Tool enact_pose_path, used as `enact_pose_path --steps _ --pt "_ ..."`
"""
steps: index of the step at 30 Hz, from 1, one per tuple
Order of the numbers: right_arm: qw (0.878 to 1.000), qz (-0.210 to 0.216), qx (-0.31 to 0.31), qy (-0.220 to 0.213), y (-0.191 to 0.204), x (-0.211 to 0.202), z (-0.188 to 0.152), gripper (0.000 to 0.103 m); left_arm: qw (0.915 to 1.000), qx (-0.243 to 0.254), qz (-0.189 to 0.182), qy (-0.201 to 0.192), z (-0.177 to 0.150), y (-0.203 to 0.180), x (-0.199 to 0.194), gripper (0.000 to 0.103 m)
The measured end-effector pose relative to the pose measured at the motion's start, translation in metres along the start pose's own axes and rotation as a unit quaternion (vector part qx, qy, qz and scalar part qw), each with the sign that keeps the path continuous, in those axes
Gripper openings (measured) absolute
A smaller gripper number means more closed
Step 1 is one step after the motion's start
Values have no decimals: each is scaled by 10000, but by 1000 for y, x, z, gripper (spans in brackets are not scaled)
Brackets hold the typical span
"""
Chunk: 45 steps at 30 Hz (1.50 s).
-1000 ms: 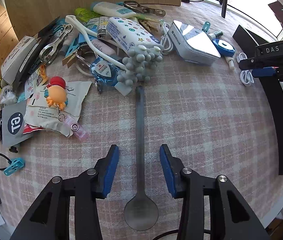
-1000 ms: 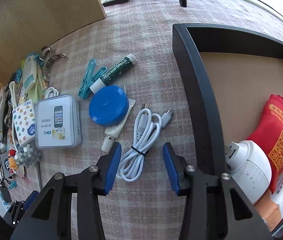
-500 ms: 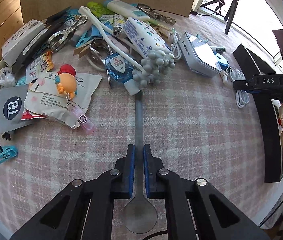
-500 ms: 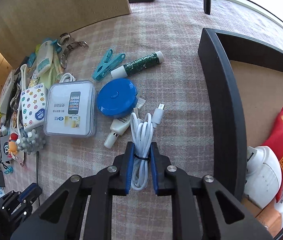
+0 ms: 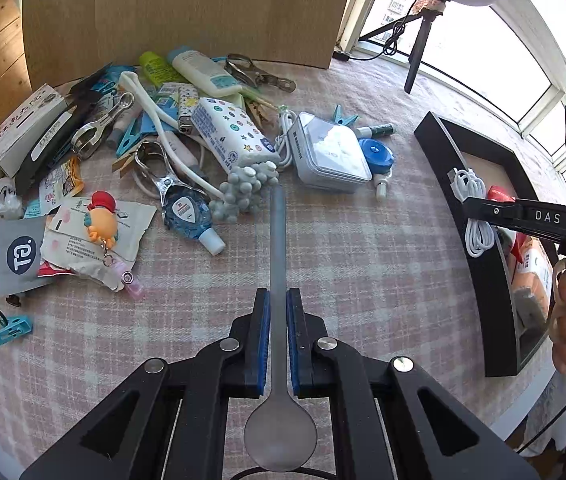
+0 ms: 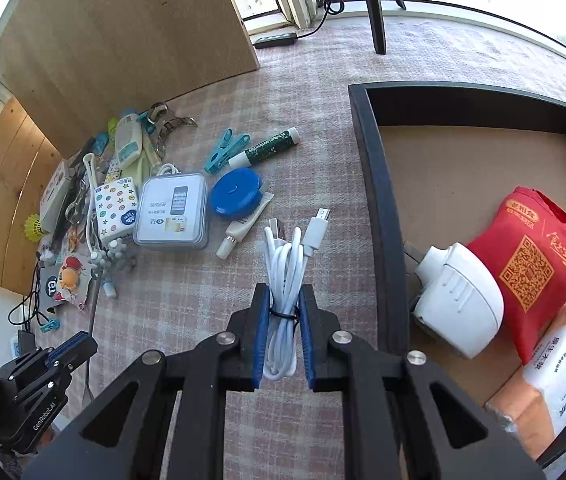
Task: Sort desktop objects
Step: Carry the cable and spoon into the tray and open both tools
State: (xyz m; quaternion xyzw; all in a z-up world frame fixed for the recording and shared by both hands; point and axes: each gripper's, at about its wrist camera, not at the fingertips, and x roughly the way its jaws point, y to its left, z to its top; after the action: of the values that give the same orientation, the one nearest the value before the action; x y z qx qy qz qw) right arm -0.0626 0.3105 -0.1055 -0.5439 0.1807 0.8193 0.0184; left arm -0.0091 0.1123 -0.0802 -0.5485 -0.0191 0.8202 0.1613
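The left hand-held gripper (image 5: 278, 336) clamps the long grey metal spoon (image 5: 279, 360) by its handle. The right hand-held gripper (image 6: 283, 332) pinches the coiled white USB cable (image 6: 285, 276) beside the black-walled tray (image 6: 381, 216).

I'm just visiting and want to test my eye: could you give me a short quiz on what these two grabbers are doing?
1. True or false: the left gripper is shut on the handle of a metal spoon.
2. What does the right gripper hold? A) blue tape measure B) coiled white cable C) green tube
3. Fill in: the red packet lies inside the black ____.

Key
1. True; the pads clamp the handle, bowl towards the camera.
2. B, the white cable.
3. Tray, beside a white device.
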Motion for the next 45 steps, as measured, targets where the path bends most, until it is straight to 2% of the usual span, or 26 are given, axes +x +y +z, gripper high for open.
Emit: enact_pose_path --steps 8,14,24,33,34,35,36,38,45 --pt "9989 -185 139 -404 -40 -44 -8 15 9990 227 -336 -176 21 -49 0 7" --pt "9955 -532 502 -607 -100 -78 -22 15 9967 403 -656 -249 36 -101 10 7" --pt "9859 -1063 1041 -771 -189 -120 -46 15 9869 1066 -1195 -216 43 -216 21 7" --pt "9801 -1213 1318 -850 -228 -132 -53 15 9783 1477 -1443 -177 44 -282 27 8" --pt "9796 -1193 1347 -890 -230 -134 -52 15 9766 1604 -1425 -142 43 -290 28 21" --pt "9791 -1182 1391 -896 -232 -135 -50 21 9762 1699 -1348 -95 42 -297 29 34" --pt "9787 -1198 1442 -841 -234 -135 -48 38 9758 1742 -1316 -151 40 -302 28 55" --pt "9774 -1137 1507 -951 -236 -139 -48 50 9762 1776 -1213 -287 38 -307 26 56" --pt "9787 -1161 1351 -1016 -229 -141 -49 50 9771 1746 -1214 -122 38 -303 32 54"
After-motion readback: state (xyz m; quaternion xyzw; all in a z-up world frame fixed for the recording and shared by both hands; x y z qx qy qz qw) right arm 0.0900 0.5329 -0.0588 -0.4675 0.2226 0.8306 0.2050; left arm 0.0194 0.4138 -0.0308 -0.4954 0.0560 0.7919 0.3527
